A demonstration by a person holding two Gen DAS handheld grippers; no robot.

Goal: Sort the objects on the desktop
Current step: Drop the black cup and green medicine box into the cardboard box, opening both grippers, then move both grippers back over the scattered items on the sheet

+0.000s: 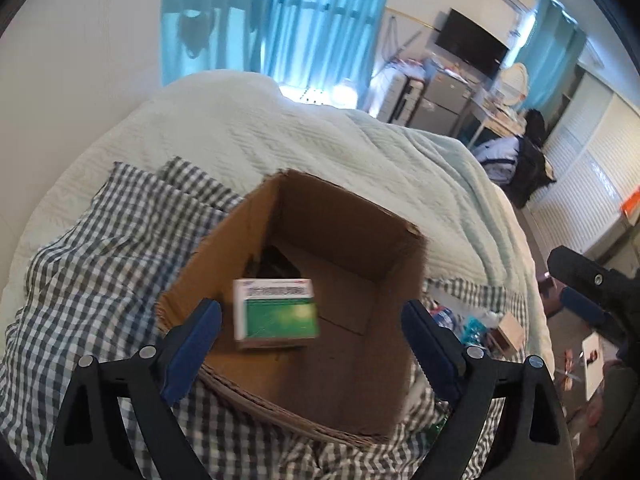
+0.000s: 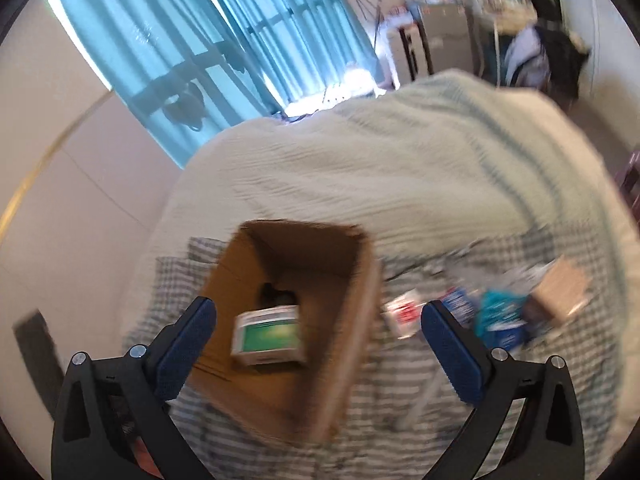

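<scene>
An open cardboard box [image 1: 340, 228] stands on a checked cloth [image 1: 100, 260] spread over a bed. Inside it is a green and white carton [image 1: 276, 314], blurred, so I cannot tell whether it rests on the bottom. A dark object [image 1: 276, 264] lies deeper in the box. My left gripper [image 1: 311, 308] hangs open over the box's near rim, with neither pad touching the carton. My right gripper [image 2: 319, 308] is open too, above the box's [image 2: 312, 256] right wall, with the carton [image 2: 270, 336] below its left finger. Nothing is held.
Loose items lie on the cloth to the right of the box: a red and white packet [image 2: 404, 314], blue packets [image 2: 500, 316] and a small brown box [image 2: 560, 292]. A pale green quilt [image 1: 320, 136] covers the bed behind. Teal curtains and furniture stand further back.
</scene>
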